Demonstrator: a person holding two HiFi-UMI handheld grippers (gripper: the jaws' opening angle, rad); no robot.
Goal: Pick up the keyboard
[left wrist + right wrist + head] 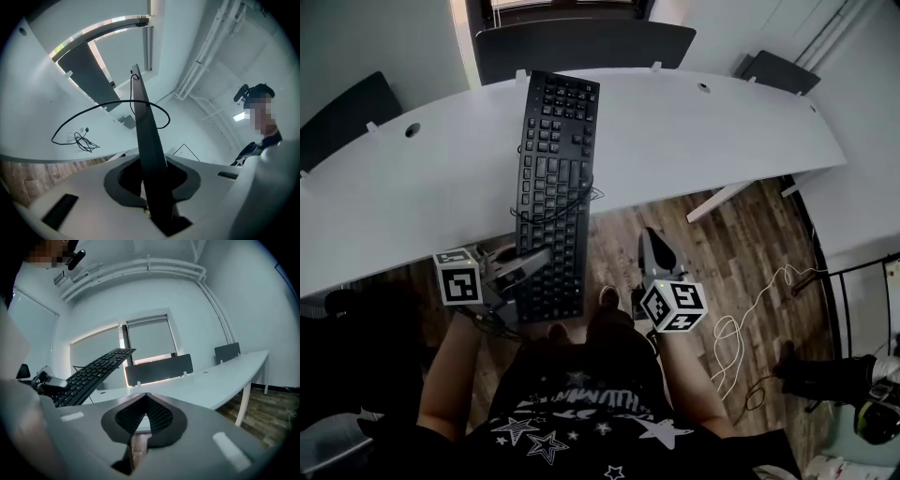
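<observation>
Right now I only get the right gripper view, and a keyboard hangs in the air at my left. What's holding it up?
Observer: The left gripper; its own view shows its jaws clamped on the edge of the keyboard.
Operator: Does it have a cable?
Observer: Yes, a black cable loops off it, its tangled end lying on the desk.
Operator: And where is my gripper?
Observer: The right gripper is beside the keyboard's near end, clear of it, over the wooden floor.
</observation>
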